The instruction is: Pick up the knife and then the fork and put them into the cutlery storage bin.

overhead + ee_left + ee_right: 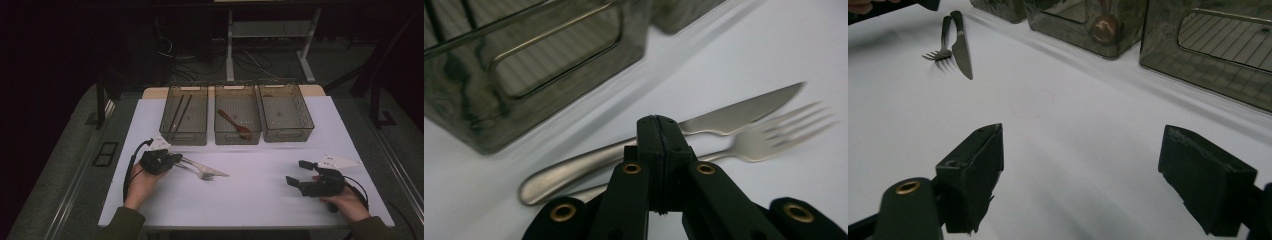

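Pressing together above knife (734, 117) and fork (774, 137), left gripper (658, 131) jaws.

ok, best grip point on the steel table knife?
Take the silver steel table knife by its rounded handle end, coming from above with jaws across its width. It lies flat on the white table, and the steel fork crowds its blade end.

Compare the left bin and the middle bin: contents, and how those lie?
The left bin holds a pair of dark chopsticks; the middle bin holds one reddish-brown wooden spoon. The chopsticks run lengthwise, front to back, along the left bin's left side; the spoon lies diagonally across the middle bin, its bowl near the front wall. Shared: both bins are smoky, see-through, rectangular, with a handle slot in front, standing in one row on the white table.
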A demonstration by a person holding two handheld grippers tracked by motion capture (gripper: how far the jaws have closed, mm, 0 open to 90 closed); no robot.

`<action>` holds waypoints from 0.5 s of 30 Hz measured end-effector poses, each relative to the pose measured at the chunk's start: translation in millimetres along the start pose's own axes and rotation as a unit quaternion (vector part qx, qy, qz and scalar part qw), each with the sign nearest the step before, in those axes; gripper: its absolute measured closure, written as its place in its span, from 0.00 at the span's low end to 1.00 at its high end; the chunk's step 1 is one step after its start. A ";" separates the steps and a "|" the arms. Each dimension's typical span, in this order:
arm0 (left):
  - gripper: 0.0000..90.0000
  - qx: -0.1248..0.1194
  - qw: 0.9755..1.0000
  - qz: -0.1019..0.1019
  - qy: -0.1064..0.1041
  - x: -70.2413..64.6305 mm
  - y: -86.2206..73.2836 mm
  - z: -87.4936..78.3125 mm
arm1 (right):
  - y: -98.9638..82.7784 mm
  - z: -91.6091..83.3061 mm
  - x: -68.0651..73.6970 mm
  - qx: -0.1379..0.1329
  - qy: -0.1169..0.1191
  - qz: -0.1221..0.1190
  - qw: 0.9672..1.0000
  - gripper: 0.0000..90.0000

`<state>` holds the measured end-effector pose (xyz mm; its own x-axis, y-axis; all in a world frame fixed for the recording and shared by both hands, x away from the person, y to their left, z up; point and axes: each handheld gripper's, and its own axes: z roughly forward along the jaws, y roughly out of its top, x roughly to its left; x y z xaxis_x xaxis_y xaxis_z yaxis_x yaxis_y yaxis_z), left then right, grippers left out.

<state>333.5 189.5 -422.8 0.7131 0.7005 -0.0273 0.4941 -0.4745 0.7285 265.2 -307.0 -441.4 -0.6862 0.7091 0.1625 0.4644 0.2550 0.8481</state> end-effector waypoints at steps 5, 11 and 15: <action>0.99 0.027 1.000 0.006 -0.008 5.8 -2.0 11.9 | -1.1 -1.0 -0.1 -0.001 -0.004 0.004 1.000 0.20; 0.99 0.047 0.999 0.014 -0.006 5.4 -5.0 18.6 | -1.8 -2.3 0.7 0.000 -0.003 0.001 1.000 0.20; 0.99 0.047 0.999 0.013 0.000 6.7 -5.5 18.5 | -1.8 -2.7 0.6 -0.001 -0.002 0.000 1.000 0.20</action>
<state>344.8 186.9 -439.7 0.7260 0.6876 -0.0102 0.5206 -0.5400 0.6613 262.4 -308.9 -441.5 -0.6843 0.7113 0.1605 0.4630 0.2538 0.8493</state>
